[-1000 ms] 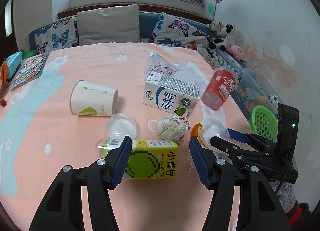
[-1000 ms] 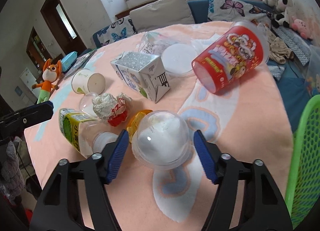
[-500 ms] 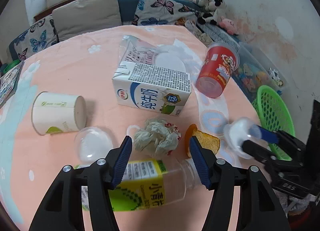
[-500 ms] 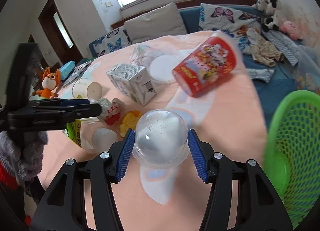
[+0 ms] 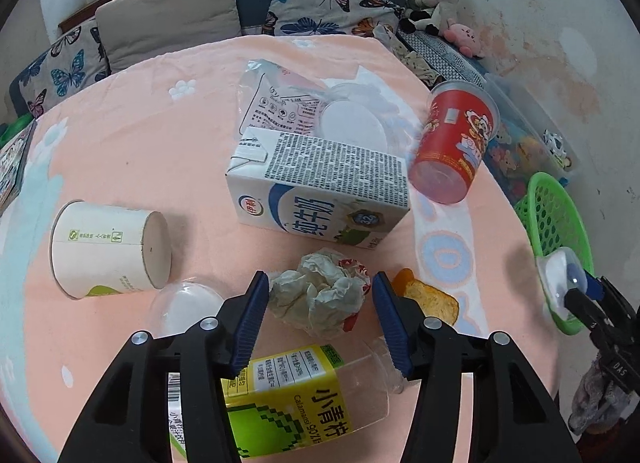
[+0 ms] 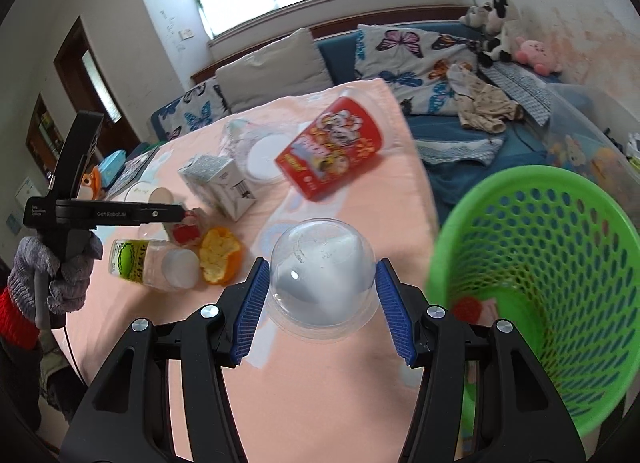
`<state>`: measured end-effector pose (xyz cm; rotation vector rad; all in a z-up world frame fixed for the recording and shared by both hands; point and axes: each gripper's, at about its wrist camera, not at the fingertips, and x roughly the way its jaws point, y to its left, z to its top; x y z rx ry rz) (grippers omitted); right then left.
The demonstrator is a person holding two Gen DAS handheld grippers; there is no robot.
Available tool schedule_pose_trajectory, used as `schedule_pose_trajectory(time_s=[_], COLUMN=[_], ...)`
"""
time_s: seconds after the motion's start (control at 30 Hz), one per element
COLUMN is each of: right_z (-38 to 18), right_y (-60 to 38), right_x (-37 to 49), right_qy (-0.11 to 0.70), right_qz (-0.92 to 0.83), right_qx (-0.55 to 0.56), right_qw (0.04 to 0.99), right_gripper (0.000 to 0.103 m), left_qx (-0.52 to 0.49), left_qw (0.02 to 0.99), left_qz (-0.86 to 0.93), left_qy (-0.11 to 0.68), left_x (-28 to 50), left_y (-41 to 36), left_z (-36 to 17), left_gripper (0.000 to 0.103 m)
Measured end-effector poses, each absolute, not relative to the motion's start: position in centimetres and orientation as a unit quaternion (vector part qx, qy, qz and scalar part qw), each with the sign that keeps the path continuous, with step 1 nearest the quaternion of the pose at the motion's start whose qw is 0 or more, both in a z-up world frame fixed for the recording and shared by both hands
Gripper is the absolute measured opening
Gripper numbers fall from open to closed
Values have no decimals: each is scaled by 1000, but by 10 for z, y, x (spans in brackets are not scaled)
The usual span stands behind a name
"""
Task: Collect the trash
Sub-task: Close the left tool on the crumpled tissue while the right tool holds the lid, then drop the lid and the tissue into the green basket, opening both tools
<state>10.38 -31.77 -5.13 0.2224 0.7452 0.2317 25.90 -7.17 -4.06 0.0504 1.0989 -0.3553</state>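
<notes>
My right gripper (image 6: pixel 319 313) is shut on a clear plastic dome lid (image 6: pixel 322 277) and holds it above the table edge, just left of the green mesh basket (image 6: pixel 560 263). The lid also shows in the left wrist view (image 5: pixel 560 283), in front of the basket (image 5: pixel 556 219). My left gripper (image 5: pixel 318 315) is open, its fingers either side of a crumpled paper wad (image 5: pixel 320 295), above a clear bottle with a yellow-green label (image 5: pixel 288 395).
On the peach tablecloth lie a milk carton (image 5: pixel 320 191), a red snack cup (image 5: pixel 452 147), a white paper cup (image 5: pixel 108 251), a second clear dome lid (image 5: pixel 184 305), an orange peel (image 5: pixel 428 299) and a plastic bag (image 5: pixel 288 103). A sofa with pillows stands behind.
My right gripper closed on the dome lid, lifted it and carried it right to the basket. My left gripper moved forward over the bottle to the paper wad.
</notes>
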Motion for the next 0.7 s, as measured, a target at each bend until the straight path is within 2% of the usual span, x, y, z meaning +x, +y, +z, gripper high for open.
schedule_pose_trajectory(time_s=[0.13,0.3,0.43,0.7], right_z=[-52,-52,-49,-47], right_y=[-330,-341,-347,-375], right_x=[100,91,86,70], right_qy=[361,358,353,345], right_qz=[100,88,80,45], right_qx=[114,118,122,132], right_qw=[920,922,924,928], right_gripper=[56,56,56,56], left_qx=[27,20,14,-5], left_qw=[838,845,850,860], left_qz=[-165,-160,-158,-191], left_qy=[519,511,503,474], left_x=[259,258,254,233], left_y=[-72,-68,-65,-67], left_z=[-42,-39,-33,1], left_gripper=[52,38,32,31])
